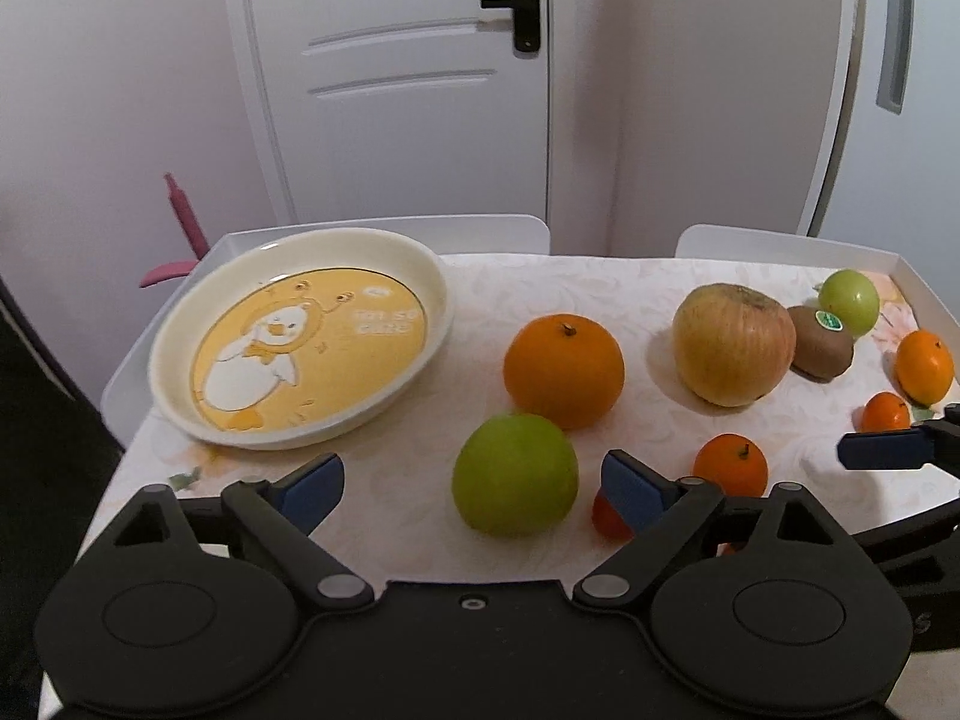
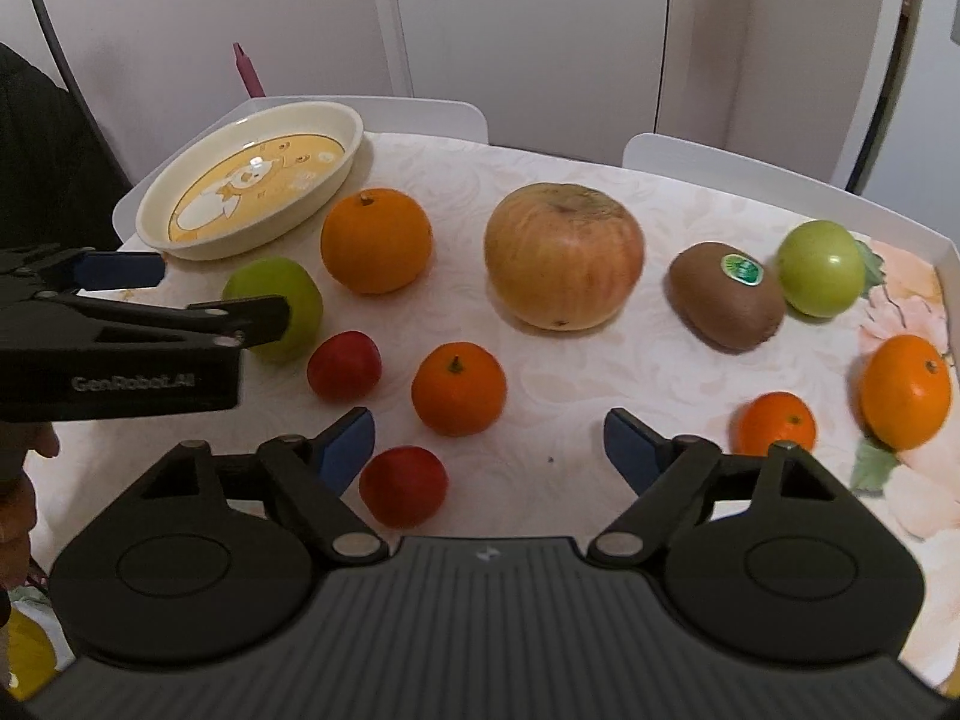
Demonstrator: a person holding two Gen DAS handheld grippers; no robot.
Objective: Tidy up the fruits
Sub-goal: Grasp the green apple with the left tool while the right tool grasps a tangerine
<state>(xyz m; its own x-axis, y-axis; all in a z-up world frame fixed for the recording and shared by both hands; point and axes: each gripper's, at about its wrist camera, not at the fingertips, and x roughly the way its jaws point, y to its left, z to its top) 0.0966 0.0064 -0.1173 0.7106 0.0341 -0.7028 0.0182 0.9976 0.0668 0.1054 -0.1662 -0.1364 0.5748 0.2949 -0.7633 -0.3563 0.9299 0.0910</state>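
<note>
Blue pads tip both grippers, and both sets of jaws stand apart with nothing pressed between them.

Left gripper (image 1: 471, 483): we see the near green apple (image 1: 515, 474) between its spread pads, with a gap on each side, so it is not gripped. A small red fruit (image 1: 606, 517) sits just behind the right-hand pad, mostly hidden by it.

Right gripper (image 2: 489, 450): released as well. A second red fruit (image 2: 403, 495) lies just inside its left-hand pad; we cannot tell whether the two touch. A small mandarin (image 2: 459, 389) sits just beyond the open jaws.

Moving outward across the white patterned tablecloth (image 2: 540, 360):
- A large orange (image 2: 376, 240) lies beyond the green apple, near the plate.
- The cream plate (image 1: 180, 324), printed with a cartoon duck on yellow, sits at the far left and holds no fruit.
- A big yellow-red apple (image 2: 564, 255) rests near the table's middle.
- A kiwi (image 2: 723, 300) bearing a green sticker lies to its right, just beside a smaller green apple (image 2: 821, 269).
- Two more oranges, one small (image 2: 774, 423) and one larger (image 2: 906, 391), occupy the right edge.

Two white chair backs (image 1: 480, 234) stand behind the table, and a white door (image 1: 396, 78) with a black handle closes the background.
</note>
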